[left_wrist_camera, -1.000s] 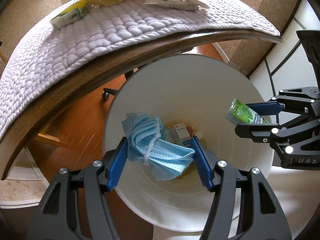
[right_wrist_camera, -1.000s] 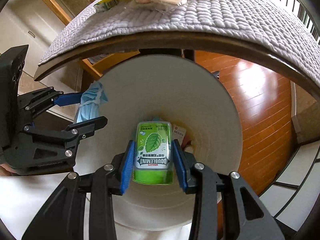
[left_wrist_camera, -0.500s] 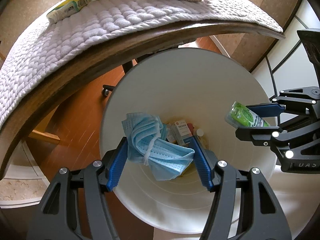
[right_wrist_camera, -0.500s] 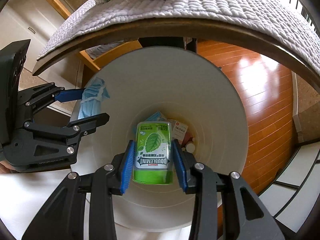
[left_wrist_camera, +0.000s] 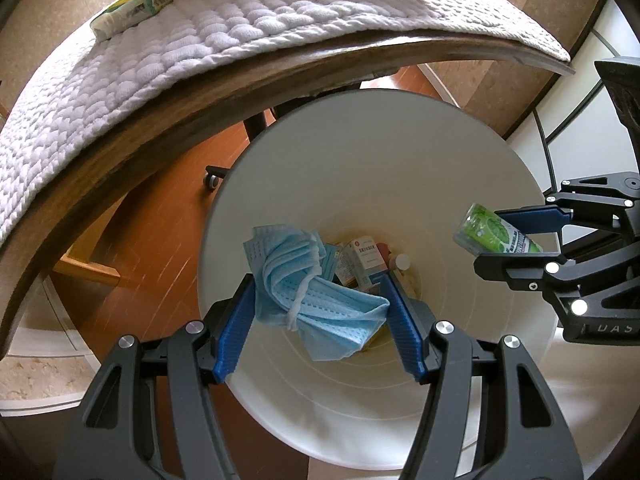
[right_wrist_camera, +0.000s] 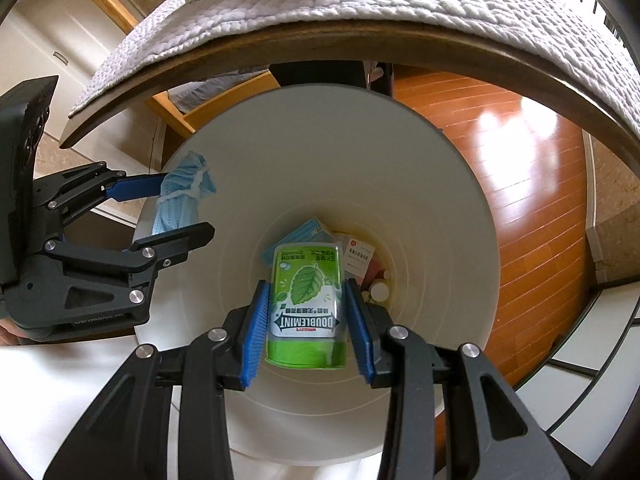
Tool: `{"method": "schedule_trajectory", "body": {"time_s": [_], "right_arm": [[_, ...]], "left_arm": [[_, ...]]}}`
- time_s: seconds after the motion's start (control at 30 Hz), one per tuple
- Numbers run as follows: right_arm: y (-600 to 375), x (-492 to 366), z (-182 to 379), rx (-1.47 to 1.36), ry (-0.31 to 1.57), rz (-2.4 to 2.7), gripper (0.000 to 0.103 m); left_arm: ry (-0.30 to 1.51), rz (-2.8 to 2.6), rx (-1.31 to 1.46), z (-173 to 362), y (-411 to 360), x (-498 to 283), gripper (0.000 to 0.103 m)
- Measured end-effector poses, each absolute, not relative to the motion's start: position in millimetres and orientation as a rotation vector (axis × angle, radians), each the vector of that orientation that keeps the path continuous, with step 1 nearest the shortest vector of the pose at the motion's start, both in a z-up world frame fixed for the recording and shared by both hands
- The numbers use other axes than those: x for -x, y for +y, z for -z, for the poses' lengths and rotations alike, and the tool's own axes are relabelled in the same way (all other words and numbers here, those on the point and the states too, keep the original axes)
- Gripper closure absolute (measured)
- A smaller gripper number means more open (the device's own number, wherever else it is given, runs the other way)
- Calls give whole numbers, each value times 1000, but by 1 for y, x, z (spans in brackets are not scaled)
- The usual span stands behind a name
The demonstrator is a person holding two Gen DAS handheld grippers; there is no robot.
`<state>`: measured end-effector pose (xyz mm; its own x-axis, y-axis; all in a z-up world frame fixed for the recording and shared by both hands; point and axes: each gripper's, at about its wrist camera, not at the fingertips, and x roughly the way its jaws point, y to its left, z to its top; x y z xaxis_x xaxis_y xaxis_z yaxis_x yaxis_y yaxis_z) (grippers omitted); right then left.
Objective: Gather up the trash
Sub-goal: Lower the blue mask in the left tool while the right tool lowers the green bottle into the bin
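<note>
Left wrist view shows a crumpled blue face mask pinched between the blue pads of the left gripper, hanging directly over the open mouth of the white bin. Its bunched length runs roughly across the jaws, one loose end drooping down toward the bin floor. Right wrist view shows a green Doublemint gum bottle clamped in the right gripper, long axis lying along the fingers, its label reading upside down and its far end pointing down into the bin. Both loads sit above the bin's interior, the mask nearer the left rim, the bottle nearer the right, so a release from either jaw should drop straight in. Small boxes and other scraps already lie at the bottom. Beyond the bin, a quilted mat covers the table, where more wrappers wait.
</note>
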<state>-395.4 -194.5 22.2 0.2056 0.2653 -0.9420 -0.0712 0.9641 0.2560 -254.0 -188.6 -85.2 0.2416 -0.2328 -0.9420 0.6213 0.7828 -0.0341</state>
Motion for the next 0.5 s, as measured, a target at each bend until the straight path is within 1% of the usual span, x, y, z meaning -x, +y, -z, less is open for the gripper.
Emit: {"method": "schedule_trajectory", "body": {"time_s": [0.5], "right_arm": [[-199,394,-17,-182,1370,-222,65]], "left_arm": [[1220,616,-375,91,-187,243,38]]}}
